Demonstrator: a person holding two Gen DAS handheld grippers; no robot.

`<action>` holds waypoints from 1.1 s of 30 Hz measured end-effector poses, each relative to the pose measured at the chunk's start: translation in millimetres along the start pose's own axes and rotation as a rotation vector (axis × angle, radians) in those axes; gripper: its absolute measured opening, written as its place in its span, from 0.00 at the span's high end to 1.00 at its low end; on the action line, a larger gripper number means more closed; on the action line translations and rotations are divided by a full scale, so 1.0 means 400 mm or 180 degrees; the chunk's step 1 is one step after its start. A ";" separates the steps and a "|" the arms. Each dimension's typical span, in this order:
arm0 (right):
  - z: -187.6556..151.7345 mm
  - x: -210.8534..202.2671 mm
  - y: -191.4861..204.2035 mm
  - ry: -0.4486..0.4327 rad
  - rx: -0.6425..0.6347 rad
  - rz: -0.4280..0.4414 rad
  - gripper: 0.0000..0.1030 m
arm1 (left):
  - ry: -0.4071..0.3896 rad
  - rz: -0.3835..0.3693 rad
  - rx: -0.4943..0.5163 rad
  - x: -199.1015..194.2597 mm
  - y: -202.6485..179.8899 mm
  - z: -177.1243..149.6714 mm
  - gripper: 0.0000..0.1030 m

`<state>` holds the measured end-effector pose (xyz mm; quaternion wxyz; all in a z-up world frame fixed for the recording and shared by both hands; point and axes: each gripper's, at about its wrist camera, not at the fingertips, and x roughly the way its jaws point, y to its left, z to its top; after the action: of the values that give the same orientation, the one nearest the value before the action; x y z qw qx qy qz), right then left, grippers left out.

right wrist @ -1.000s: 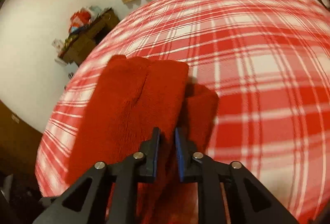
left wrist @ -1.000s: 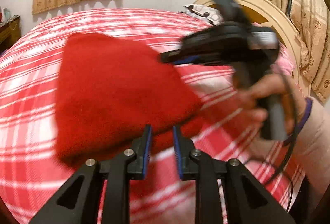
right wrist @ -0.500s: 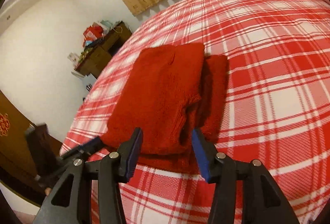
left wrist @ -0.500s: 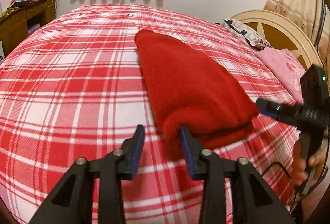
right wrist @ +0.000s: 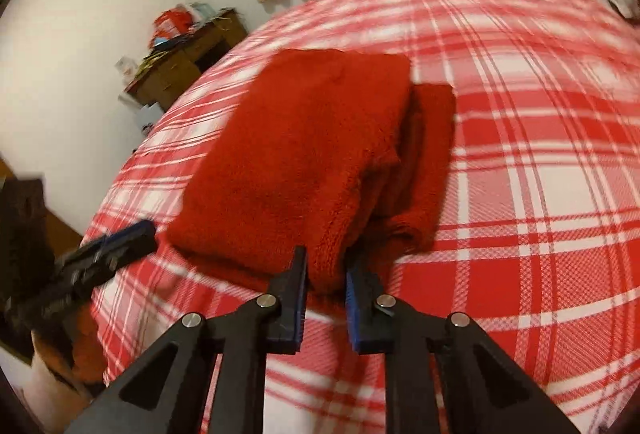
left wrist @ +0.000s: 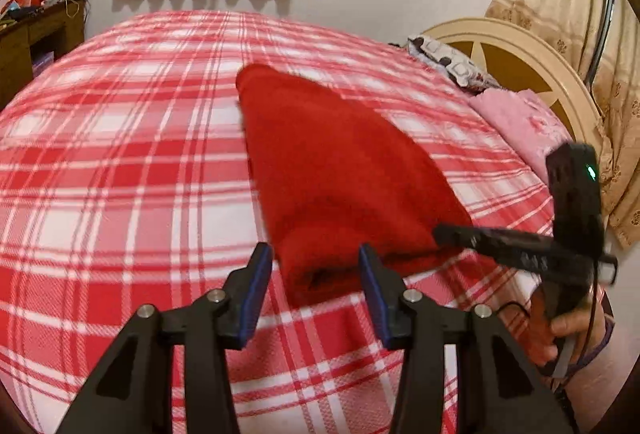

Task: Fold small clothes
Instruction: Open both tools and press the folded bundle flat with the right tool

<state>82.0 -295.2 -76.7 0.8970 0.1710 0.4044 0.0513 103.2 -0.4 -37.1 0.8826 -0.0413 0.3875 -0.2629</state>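
A red fleecy garment [left wrist: 336,170] lies folded into a thick, layered bundle on the plaid bed [left wrist: 120,162], near its foot-side edge. The left gripper [left wrist: 316,274] is spread wide at one folded end. The right gripper [right wrist: 326,280], narrowly parted, straddles a fold without clamping.

You have no readable text, label, brand, number or sign anywhere in either wrist view right now.
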 end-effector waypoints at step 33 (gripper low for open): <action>0.261 0.194 -0.114 -0.0051 0.0066 -0.0604 0.85 | 0.0007 0.0866 -0.0285 0.260 0.020 0.149 0.47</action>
<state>209.1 -347.6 -83.2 0.8992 0.1416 0.4121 -0.0395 207.0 -53.0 -66.6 0.9069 -0.0275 0.4019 -0.1233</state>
